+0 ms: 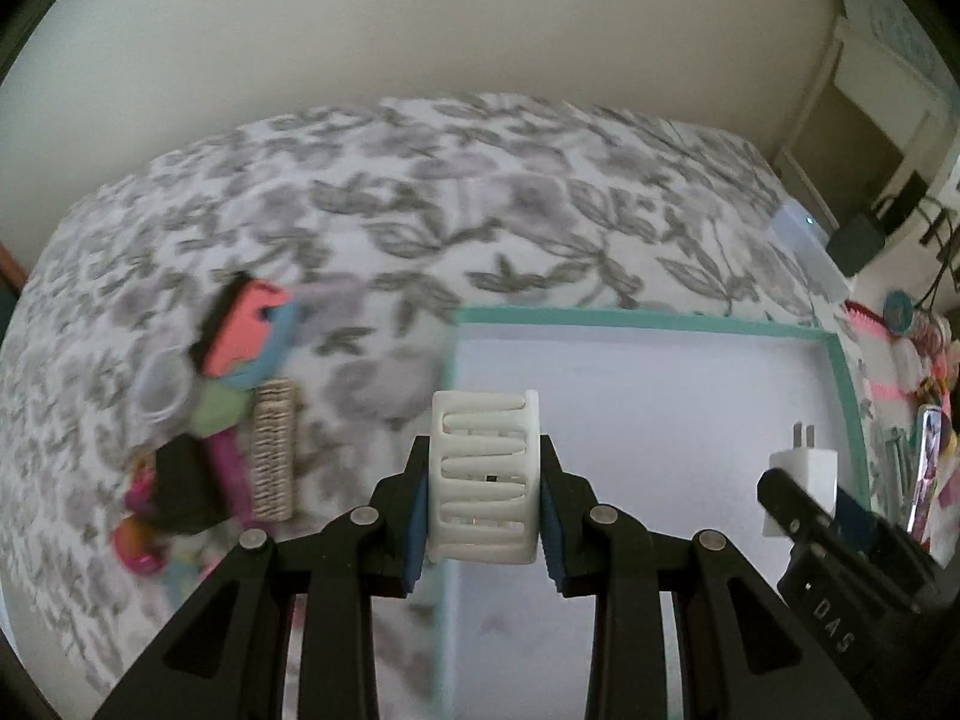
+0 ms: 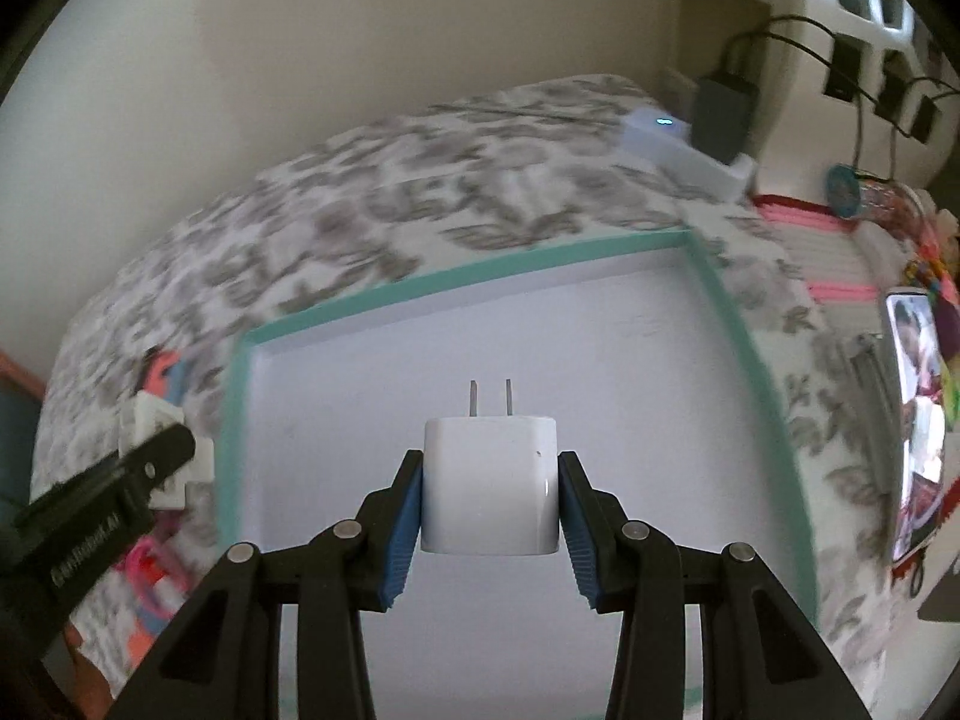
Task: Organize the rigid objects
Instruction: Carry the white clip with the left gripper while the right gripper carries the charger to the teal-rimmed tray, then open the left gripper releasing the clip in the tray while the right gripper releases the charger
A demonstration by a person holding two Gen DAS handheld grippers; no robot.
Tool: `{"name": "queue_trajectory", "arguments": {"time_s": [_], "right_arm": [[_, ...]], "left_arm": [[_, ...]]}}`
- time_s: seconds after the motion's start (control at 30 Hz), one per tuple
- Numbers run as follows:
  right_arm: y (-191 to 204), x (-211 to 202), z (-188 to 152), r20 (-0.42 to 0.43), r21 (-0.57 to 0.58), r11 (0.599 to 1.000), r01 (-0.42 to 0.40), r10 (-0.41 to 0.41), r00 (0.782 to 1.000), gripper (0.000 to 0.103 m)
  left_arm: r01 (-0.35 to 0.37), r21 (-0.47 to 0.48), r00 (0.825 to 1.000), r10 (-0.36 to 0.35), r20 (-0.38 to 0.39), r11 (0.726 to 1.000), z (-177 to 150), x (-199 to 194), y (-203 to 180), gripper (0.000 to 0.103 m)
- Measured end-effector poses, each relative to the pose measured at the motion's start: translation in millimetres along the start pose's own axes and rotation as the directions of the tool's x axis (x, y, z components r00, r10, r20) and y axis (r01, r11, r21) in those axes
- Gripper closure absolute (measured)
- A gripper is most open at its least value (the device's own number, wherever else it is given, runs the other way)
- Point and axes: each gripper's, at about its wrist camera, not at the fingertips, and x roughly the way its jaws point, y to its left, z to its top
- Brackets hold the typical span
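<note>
I see a plain cream wall (image 1: 420, 18) behind everything, and in front of it a bed cover (image 1: 420, 192) printed with grey leaves, which fills most of both views. On that cover lies my landmark, a shallow tray (image 2: 729, 306) with a teal rim and a pale, bare floor. Beyond the tray's far right corner a white box (image 2: 678, 141) with a small lit dot sits at the edge of the cover, with a dark adapter (image 2: 723, 105) and black cables just behind it against white shelving. To the right of the tray lies a phone (image 2: 915, 420) with its screen lit, among pink and bright-coloured odds and ends that are too blurred for me to name. Left of the tray, on the cover, a heap of small things (image 1: 216, 396) waits: a woven pad, a clear ring, and pink, blue and green pieces.

My right gripper (image 2: 489, 498) is above the tray's floor, its blue pads pressed on the sides of a white wall charger (image 2: 489, 480), prongs pointing away from me. My left gripper (image 1: 483, 498) hangs over the tray's left rim, closed on a white hair claw clip (image 1: 483, 474) with slotted teeth, held clear of the cover.
</note>
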Motion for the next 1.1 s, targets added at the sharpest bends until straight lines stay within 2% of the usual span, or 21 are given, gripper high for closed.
{"name": "queue_trajectory", "arguments": {"time_s": [0.17, 0.27, 0.4, 0.57, 0.93, 1.1], "right_arm": [[-17.0, 25.6, 11.0, -0.03, 0.022, 0.999, 0.045, -0.044, 0.999, 0.057], [-21.8, 39.7, 13.2, -0.046, 0.016, 0.997, 0.074, -0.073, 0.996, 0.057], [-17.7, 46.9, 19.5, -0.017, -0.022, 0.995, 0.1, -0.101, 0.995, 0.057], [-10.0, 51.3, 23.7, -0.007, -0.046, 0.992, 0.12, -0.12, 0.993, 0.058], [-9.2, 52.8, 26.9, -0.041, -0.039, 0.993, 0.11, -0.111, 0.993, 0.057], [-8.5, 43.9, 32.2, -0.039, -0.037, 0.995, 0.097, -0.099, 0.994, 0.056]], "left_arm": [[0.025, 0.018, 0.999, -0.025, -0.041, 1.0, 8.0, 31.2, -17.4, 0.07], [0.028, 0.038, 0.999, -0.027, -0.033, 0.999, 14.4, 41.3, -24.6, 0.07], [0.026, 0.067, 1.0, -0.025, -0.01, 0.997, 20.3, 45.5, -27.8, 0.07], [0.048, 0.038, 0.997, -0.046, -0.057, 0.998, 20.6, 61.4, -20.4, 0.07], [0.076, 0.035, 0.994, -0.073, -0.087, 0.996, 20.1, 60.4, -19.3, 0.07], [0.089, 0.047, 0.994, -0.086, -0.061, 0.995, 24.3, 45.1, -21.6, 0.06]]}}
